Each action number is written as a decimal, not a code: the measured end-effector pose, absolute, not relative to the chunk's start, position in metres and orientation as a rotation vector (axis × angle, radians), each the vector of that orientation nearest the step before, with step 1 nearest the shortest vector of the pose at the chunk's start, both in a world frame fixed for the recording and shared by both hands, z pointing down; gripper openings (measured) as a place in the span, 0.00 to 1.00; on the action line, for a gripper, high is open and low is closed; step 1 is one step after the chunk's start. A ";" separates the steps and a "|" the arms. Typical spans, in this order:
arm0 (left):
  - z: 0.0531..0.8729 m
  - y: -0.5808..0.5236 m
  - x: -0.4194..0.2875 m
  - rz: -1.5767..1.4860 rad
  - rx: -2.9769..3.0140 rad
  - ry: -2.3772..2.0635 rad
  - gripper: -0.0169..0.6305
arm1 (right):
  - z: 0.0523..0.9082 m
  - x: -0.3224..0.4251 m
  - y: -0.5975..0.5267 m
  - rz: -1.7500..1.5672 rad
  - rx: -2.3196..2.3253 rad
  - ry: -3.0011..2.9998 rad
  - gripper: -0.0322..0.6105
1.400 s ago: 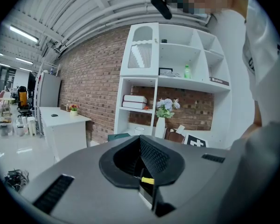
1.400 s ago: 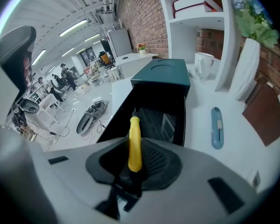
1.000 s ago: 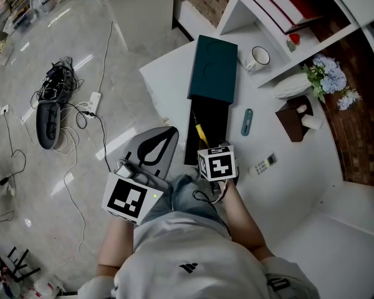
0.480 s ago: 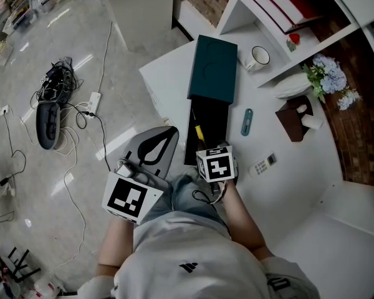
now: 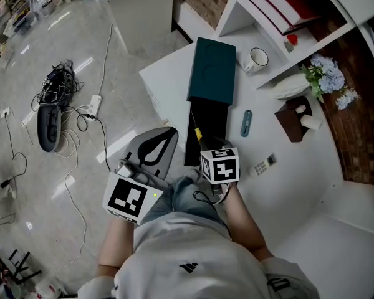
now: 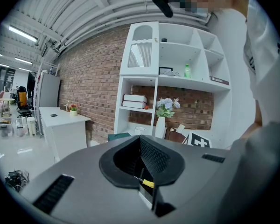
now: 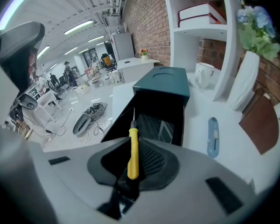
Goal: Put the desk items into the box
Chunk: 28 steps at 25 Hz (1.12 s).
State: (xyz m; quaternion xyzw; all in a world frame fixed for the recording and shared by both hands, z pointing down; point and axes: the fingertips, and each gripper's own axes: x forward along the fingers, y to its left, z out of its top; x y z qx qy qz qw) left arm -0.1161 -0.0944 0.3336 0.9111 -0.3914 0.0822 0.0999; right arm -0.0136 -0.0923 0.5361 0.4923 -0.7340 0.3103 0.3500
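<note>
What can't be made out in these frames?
Box interior: black in head and right gripper views, contents unreadable.
Screwdriver tip: right gripper view, too thin against the box to judge contact.
Small grey item right of the box: head view, too small to identify.

We see a black box [image 5: 213, 118] lying open on the desk, its teal lid [image 5: 213, 69] slid back over the far end. A yellow-handled screwdriver [image 7: 132, 146] sits in the right gripper [image 7: 136, 160], whose jaws have just been closing on it, with its tip over the box's near end. A blue cutter [image 5: 246, 122] lies flat just right of the box.
</note>
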 end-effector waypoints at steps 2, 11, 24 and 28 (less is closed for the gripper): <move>0.333 -0.094 -0.114 0.242 2.700 -1.151 0.05 | 0.528 -0.013 -0.095 0.808 1.299 -1.928 0.10; 0.325 -0.093 -0.092 0.245 2.757 -1.067 0.05 | 0.476 -0.018 -0.097 0.893 1.338 -2.197 0.06; 0.315 -0.083 -0.043 0.237 2.869 -0.856 0.05 | 0.373 -0.001 -0.087 0.679 1.487 -2.500 0.06; 0.312 -0.077 -0.032 0.234 2.891 -0.799 0.05 | 0.347 0.006 -0.080 0.621 1.537 -2.551 0.06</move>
